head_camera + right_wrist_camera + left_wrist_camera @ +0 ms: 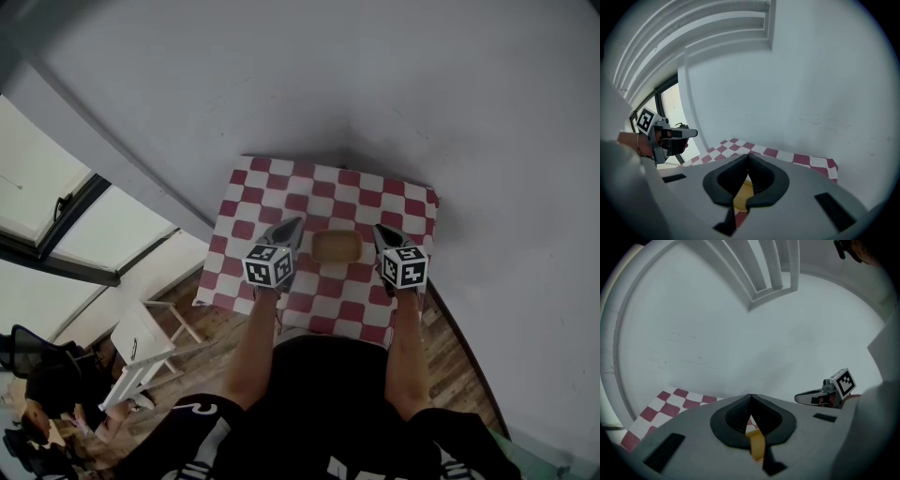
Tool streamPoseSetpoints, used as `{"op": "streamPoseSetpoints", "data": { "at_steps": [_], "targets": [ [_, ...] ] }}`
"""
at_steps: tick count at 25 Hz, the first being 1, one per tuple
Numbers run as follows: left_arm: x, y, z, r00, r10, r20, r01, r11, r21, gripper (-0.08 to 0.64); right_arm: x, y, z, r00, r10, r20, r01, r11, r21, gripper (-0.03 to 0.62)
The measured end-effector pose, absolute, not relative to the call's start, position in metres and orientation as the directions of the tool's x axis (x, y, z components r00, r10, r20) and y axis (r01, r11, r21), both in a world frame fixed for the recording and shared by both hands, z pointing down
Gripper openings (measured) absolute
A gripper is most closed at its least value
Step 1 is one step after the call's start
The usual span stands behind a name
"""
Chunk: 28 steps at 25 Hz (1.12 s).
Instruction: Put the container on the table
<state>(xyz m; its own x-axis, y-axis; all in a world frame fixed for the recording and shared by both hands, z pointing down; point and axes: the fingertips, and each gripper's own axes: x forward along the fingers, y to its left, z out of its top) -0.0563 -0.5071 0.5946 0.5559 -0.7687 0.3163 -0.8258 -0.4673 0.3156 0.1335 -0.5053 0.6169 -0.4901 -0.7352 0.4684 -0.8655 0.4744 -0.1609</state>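
It looks like a plain room in a home: a small table (246,281) under a red-and-white checked cloth (281,185), a wooden plank floor (455,370), bare white walls (394,84), a window (56,220) and a white wooden chair (141,352).

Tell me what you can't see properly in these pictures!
- Inside of the container: head view, too small.
- Most of the container: both gripper views, the shut jaws cover all but a yellow strip.
- What is under the checkered cloth: head view, the cloth hides it.
- Dark things beside the white chair: head view, small, cut by the left edge.

Bare checkered table (319,192) around the container (337,247), wall (394,94) tight behind and at right.
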Motion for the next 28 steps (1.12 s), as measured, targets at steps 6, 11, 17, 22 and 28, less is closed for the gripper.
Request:
{"op": "streamPoseSetpoints", "data": {
  "at_steps": [6,11,17,22,28],
  "targets": [
    [-0.062,-0.505,0.597,0.552,-0.768,0.324,-0.828,-0.461,0.319,0.026,0.126,-0.502,0.619,-0.500,-0.725,0.474,-0.858,0.487,-0.160,0.015],
    [-0.062,-0.509,0.596,0.559,-0.763,0.324,-0.824,-0.469,0.318,0.026,0.124,-0.504,0.616,-0.503,-0.724,0.472,-0.856,0.491,-0.159,0.015],
    [-0.064,-0.517,0.587,0.568,-0.761,0.313,-0.818,-0.479,0.320,0.026,0.119,-0.508,0.606,-0.505,-0.731,0.459,-0.856,0.492,-0.159,0.015],
    [-0.071,-0.525,0.581,0.590,-0.744,0.314,-0.804,-0.508,0.307,0.026,0.109,-0.512,0.595,-0.493,-0.745,0.450,-0.864,0.481,-0.149,0.015],
    [-0.090,-0.540,0.573,0.632,-0.711,0.309,-0.774,-0.556,0.304,0.026,0.095,-0.524,0.575,-0.443,-0.790,0.424,-0.893,0.430,-0.133,0.015]
  ]
}}
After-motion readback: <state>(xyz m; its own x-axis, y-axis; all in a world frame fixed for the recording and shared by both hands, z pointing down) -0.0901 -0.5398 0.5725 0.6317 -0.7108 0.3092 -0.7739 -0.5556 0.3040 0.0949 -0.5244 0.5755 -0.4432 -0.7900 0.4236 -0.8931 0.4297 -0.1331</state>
